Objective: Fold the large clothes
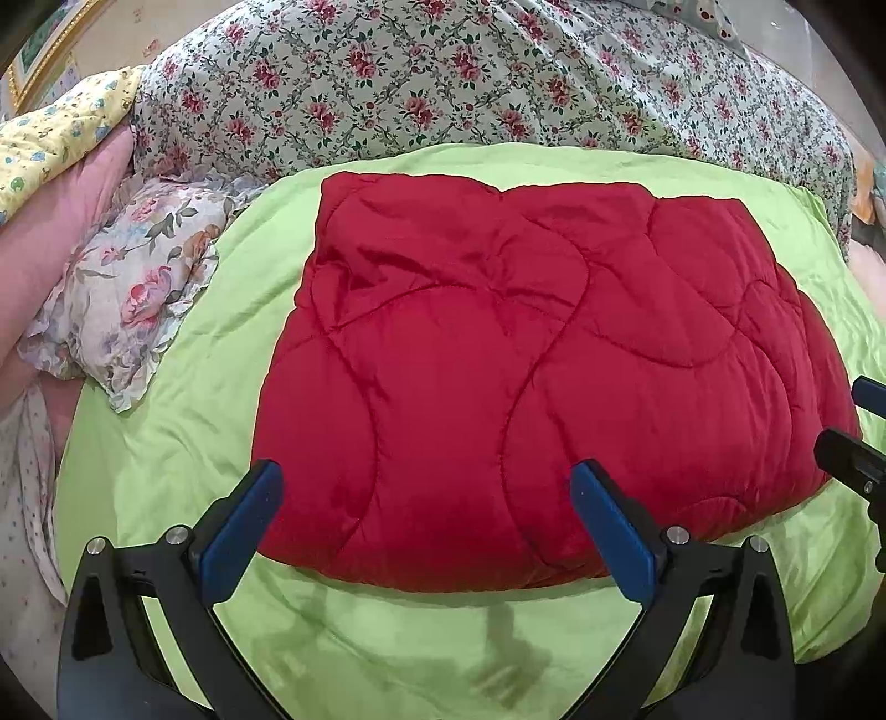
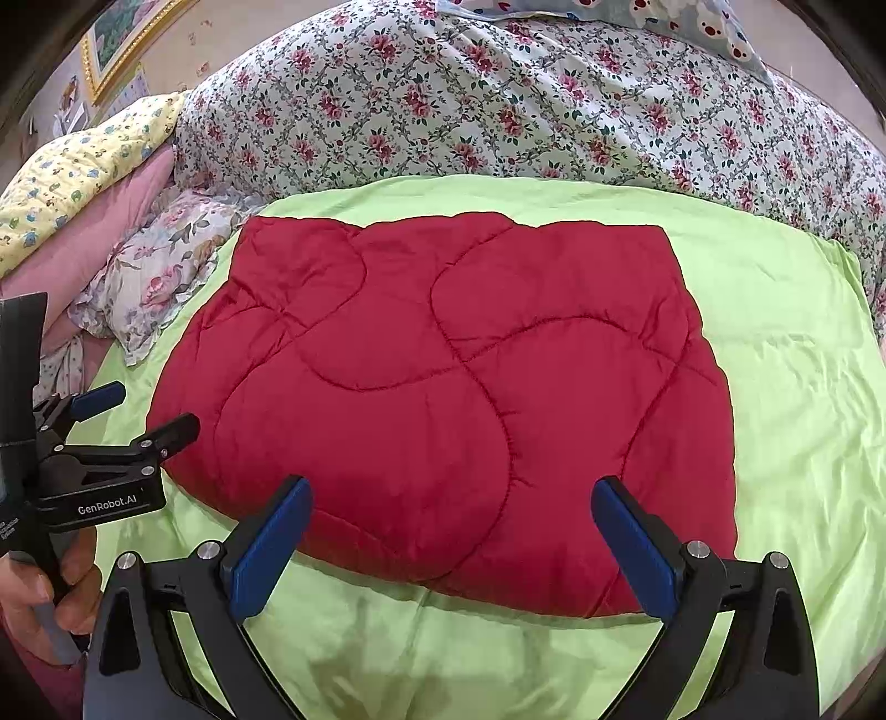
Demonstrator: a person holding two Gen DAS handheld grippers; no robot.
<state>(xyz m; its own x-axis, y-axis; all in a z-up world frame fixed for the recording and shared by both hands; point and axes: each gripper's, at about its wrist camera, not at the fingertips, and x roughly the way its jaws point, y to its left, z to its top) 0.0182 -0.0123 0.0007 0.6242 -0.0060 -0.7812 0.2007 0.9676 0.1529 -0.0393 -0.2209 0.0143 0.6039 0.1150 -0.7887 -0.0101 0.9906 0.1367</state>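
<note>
A red quilted garment [image 1: 526,360] lies folded into a thick rectangle on a light green sheet [image 1: 166,471]; it also shows in the right wrist view [image 2: 443,399]. My left gripper [image 1: 426,476] is open and empty, hovering over the garment's near edge. It appears at the left of the right wrist view [image 2: 144,410], held in a hand. My right gripper [image 2: 448,493] is open and empty over the near edge further right. Its fingertips [image 1: 841,443] show at the right of the left wrist view.
A floral duvet [image 2: 498,111] is piled behind the green sheet [image 2: 775,387]. A floral pillow [image 1: 133,288], a pink cushion [image 1: 55,221] and a yellow patterned cloth [image 1: 61,133] lie at the left. A framed picture [image 2: 122,44] hangs at the far left.
</note>
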